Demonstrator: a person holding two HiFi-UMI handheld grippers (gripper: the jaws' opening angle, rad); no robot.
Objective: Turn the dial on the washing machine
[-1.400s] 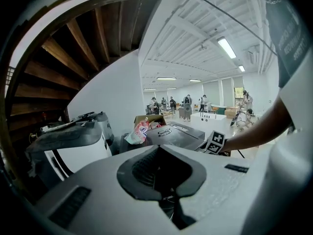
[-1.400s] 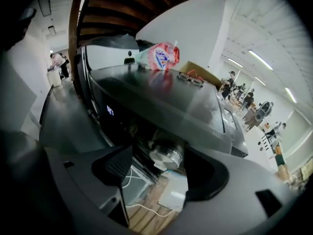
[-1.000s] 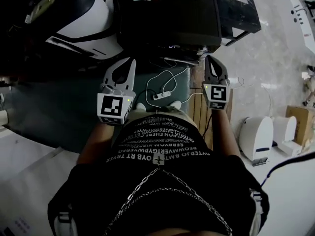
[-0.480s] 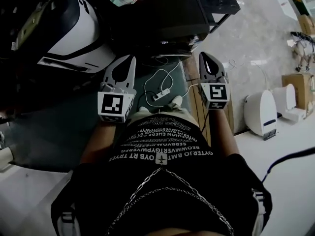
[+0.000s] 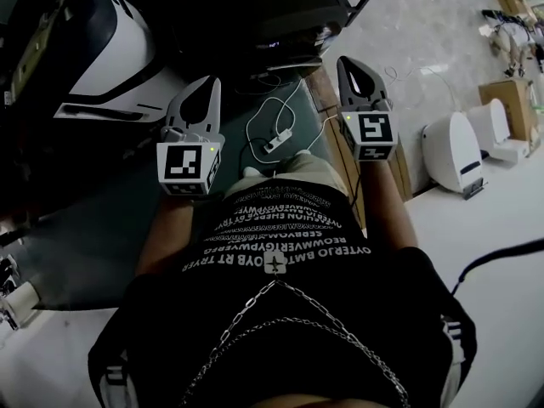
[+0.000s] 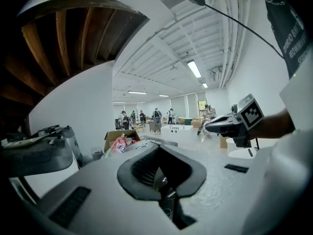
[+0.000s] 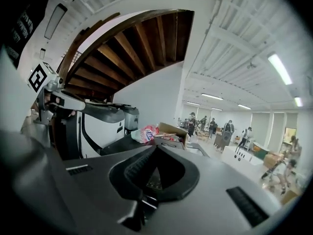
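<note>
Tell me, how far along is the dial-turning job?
Nothing looks done. In hand: the left hand-held gripper and right hand-held gripper are both shut, empty, in mid-air. The white rounded machine stands apart at the left; I see no dial. Left: reach the dial, grip it, turn it.

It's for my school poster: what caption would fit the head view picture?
Seen from above: left gripper and right gripper, both shut and empty, with a white power strip lying between them.
</note>
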